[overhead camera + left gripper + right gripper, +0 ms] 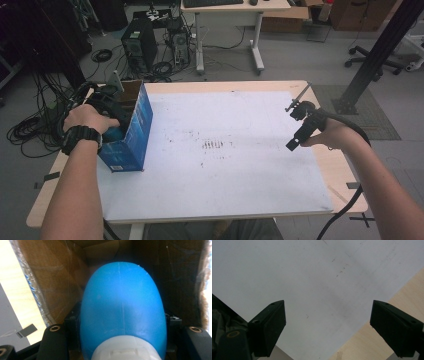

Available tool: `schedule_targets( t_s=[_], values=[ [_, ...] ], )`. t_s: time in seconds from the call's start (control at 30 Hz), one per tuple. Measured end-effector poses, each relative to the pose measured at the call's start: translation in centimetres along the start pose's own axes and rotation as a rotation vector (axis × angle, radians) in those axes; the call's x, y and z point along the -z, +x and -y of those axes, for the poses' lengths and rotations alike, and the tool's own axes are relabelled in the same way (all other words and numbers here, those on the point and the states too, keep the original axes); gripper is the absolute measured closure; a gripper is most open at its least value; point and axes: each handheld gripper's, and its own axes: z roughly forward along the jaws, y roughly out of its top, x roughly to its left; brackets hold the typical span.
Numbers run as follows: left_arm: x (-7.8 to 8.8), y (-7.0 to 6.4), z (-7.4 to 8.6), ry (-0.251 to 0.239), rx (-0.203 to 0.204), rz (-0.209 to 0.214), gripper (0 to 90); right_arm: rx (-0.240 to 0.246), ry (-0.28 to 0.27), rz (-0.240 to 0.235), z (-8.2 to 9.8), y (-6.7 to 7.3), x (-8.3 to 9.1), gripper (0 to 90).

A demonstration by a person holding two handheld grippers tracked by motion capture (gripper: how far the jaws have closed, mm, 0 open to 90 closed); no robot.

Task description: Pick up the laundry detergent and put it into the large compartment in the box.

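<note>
The table has a light wood top, largely covered by a white sheet that carries dark scuff marks near its centre. A blue box, brown inside, stands open-topped at the sheet's left edge.

The left gripper reaches into the box from above. In the left gripper view its jaws are clamped on a blue bottle with a white cap, held inside the brown walls of the box.

The right gripper hangs over the sheet's right edge, near the bare wood. In the right gripper view its jaws stand wide apart with nothing between them, above the sheet and a strip of wood.

The floor is grey. Beyond the table stand a computer tower, coiled cables, a second desk, an office chair base and a black post.
</note>
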Motion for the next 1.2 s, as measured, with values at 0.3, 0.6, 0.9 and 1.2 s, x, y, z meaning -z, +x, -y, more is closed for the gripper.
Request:
schedule_targets(
  t_s=[0.3,0.6,0.9,1.2],
  values=[
    [-0.50,0.25,0.18,-0.006,0.005,0.008,37.6,0.001,0.004,-0.001,0.09,-0.10,-0.20,13.1],
    [-0.63,0.17,0.27,-0.007,-0.003,0.009,37.4,0.001,0.001,-0.004,-0.03,0.08,-0.19,13.1],
    [-0.70,0.06,0.19,-0.013,-0.007,0.007,37.2,-0.006,0.004,-0.003,0.29,-0.08,-0.27,13.1],
    [-0.73,0.15,0.29,-0.019,0.002,0.011,37.0,-0.002,0.002,-0.008,0.25,-0.05,-0.44,13.1]
  ],
)
